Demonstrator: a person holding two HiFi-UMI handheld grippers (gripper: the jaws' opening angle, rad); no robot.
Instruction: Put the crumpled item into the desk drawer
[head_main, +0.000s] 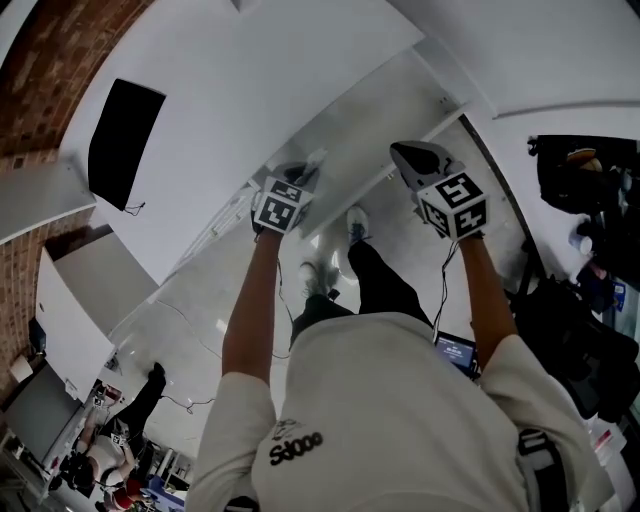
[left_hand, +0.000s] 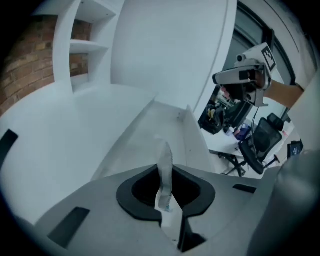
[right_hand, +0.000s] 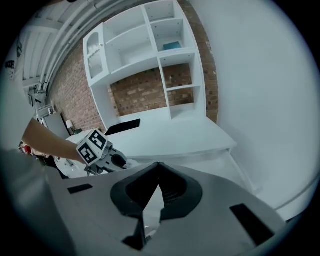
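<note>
Left gripper (left_hand: 165, 172) jaws nearly closed, pinching thin white crumpled item (left_hand: 165, 159). Right gripper (right_hand: 159, 166) jaws closed together, empty. Shirt print (head_main: 295, 447) too blurred to read.

Cool, even indoor light; strong fisheye warp, dark vignetted corners, soft blur at edges.

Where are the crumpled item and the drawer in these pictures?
crumpled item (left_hand: 165, 172), left gripper view, middle of its white strip.
drawer (left_hand: 142, 137), left gripper view, its bare floor.
</note>
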